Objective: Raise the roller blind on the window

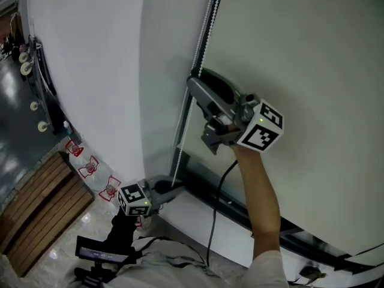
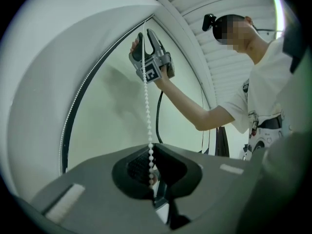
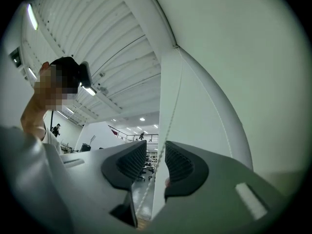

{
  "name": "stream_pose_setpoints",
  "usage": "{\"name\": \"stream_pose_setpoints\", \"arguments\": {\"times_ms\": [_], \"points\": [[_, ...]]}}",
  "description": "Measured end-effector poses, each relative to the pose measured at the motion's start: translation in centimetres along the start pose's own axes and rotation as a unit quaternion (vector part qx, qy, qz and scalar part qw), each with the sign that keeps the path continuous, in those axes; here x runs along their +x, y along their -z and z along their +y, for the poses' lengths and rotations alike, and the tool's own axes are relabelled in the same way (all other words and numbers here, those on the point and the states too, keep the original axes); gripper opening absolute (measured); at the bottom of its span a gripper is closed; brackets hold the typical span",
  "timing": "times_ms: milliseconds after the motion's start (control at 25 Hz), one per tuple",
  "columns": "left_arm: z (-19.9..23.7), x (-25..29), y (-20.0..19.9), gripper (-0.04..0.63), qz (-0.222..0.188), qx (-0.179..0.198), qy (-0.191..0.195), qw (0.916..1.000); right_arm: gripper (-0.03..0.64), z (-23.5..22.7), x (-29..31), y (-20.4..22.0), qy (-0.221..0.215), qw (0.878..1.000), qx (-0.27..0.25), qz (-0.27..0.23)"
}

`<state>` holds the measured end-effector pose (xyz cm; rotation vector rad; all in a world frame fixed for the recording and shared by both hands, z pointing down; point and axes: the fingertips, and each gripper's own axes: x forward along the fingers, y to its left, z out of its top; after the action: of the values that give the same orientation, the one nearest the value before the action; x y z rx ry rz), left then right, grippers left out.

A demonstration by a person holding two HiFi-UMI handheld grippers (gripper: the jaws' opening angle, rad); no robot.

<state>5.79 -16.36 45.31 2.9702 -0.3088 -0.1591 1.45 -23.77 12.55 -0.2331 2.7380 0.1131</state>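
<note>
Roller blind (image 1: 312, 53) hangs fully down; bead chain (image 2: 146, 106) runs taut along its edge. L gripper (image 2: 152, 172) is clamped on chain low, prob. anchoring it. R gripper (image 3: 156, 162) is up high, jaws apart w/ chain loose between, ready to re-grab.

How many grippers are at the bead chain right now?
2. The left gripper, low down, is shut on the bead chain; the right gripper, higher up, stands open around it.

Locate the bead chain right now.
Head view, centre: the bead chain hangs along the roller blind's left edge, passing through the open right gripper above and down into the shut left gripper below.
</note>
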Motion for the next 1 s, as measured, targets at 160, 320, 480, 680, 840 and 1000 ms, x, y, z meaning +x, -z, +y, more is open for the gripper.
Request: {"name": "stream_pose_setpoints", "arguments": {"times_ms": [160, 320, 480, 680, 840, 1000], "points": [[0.0, 0.0, 0.2, -0.002, 0.001, -0.002, 0.000, 1.0000, 0.104, -0.4, 1.4, -3.5, -0.007, 1.000, -0.023, -0.015], [-0.1, 0.0, 0.2, -0.002, 0.002, 0.001, 0.001, 1.0000, 0.103, -0.8, 2.1, -6.2, -0.007, 0.999, -0.039, -0.026], [-0.2, 0.0, 0.3, -0.002, 0.004, -0.002, 0.001, 1.0000, 0.101, -1.1, 2.8, -8.4, -0.008, 0.998, -0.054, -0.030], [-0.1, 0.2, 0.1, -0.002, 0.007, -0.001, 0.002, 1.0000, 0.100, -1.6, 3.9, -10.7, -0.008, 0.997, -0.075, -0.031], [0.0, -0.2, 0.8, -0.002, 0.006, 0.000, 0.000, 1.0000, 0.089, -1.6, 4.1, -11.2, -0.009, 0.996, -0.078, -0.039], [0.1, -0.3, 0.9, -0.002, 0.007, 0.000, -0.002, 1.0000, 0.048, -1.3, 4.2, -11.5, -0.005, 0.995, -0.086, -0.045]]}}
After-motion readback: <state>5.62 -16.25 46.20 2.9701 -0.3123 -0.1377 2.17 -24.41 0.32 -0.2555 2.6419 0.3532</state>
